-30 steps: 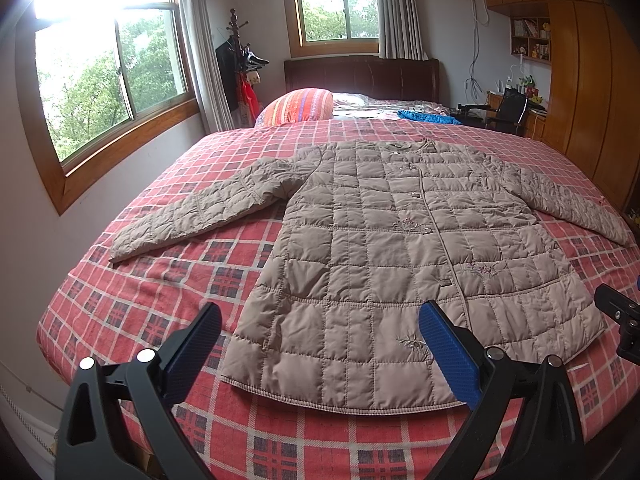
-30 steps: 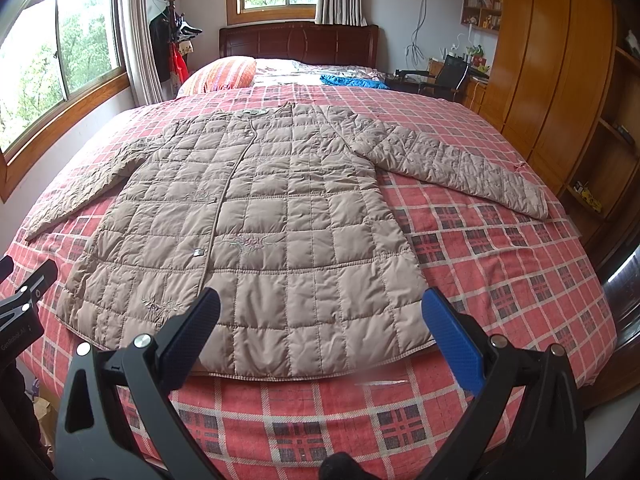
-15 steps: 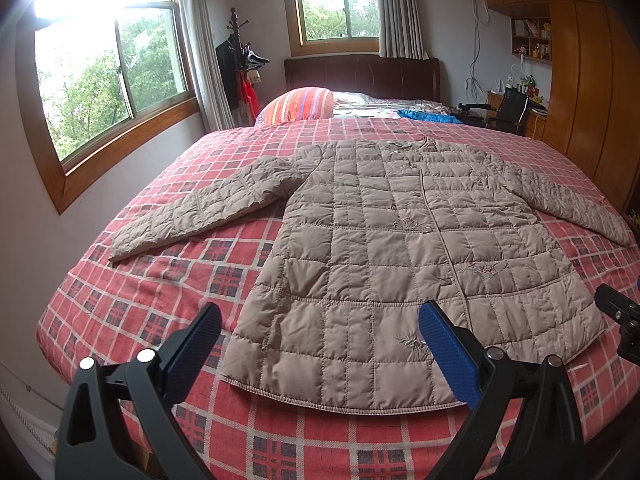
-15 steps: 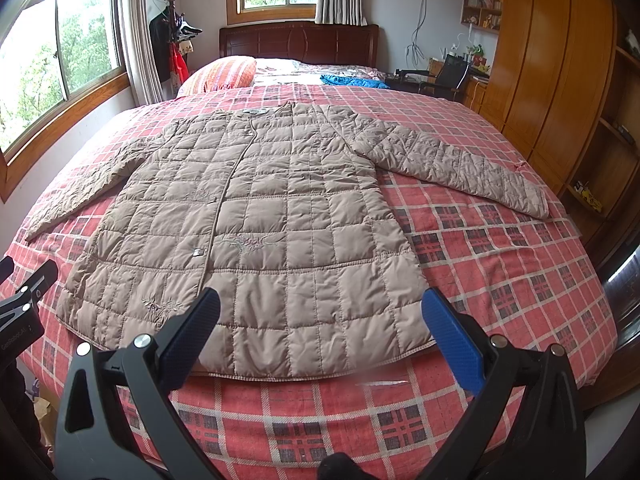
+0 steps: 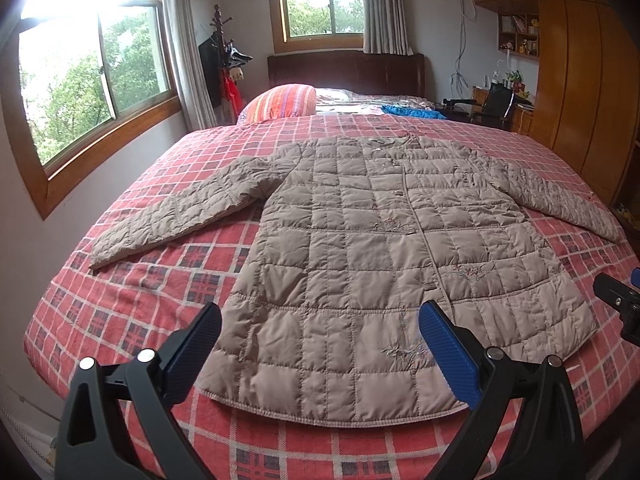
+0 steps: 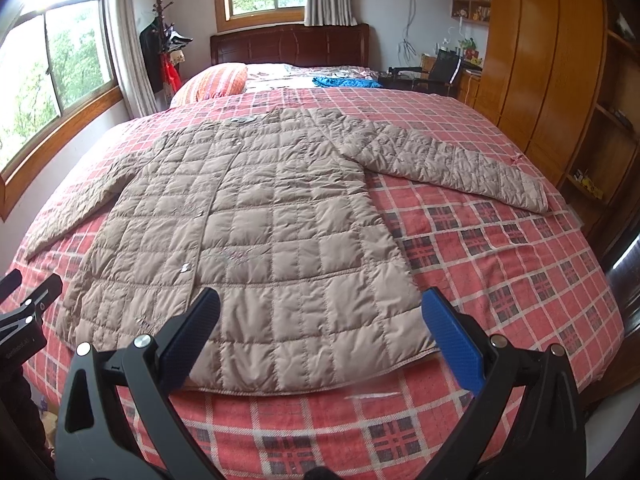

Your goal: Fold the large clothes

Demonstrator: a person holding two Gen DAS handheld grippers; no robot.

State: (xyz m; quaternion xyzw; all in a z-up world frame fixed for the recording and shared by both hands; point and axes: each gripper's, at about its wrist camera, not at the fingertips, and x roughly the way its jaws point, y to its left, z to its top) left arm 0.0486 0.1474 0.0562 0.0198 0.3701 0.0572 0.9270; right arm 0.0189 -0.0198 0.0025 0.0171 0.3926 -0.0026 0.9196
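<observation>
Hovering at the foot edge of the bed (image 5: 120, 312), your left gripper (image 5: 320, 344) and right gripper (image 6: 320, 340) hang with jaws spread, empty — likely poised over the hem. The jacket (image 5: 360, 248) lies flat mid-bed, buttoned, beige, quilted, sleeves angled toward both side edges.

Ahead of the left hand-held gripper (image 5: 320, 344), its fingers spread wide, the quilted coat (image 5: 372, 248) covers the bed (image 5: 132, 300); bare plaid lies open to its left. Right of the right hand-held gripper (image 6: 320, 336), open bedspread runs toward the wardrobe (image 6: 552, 80).
</observation>
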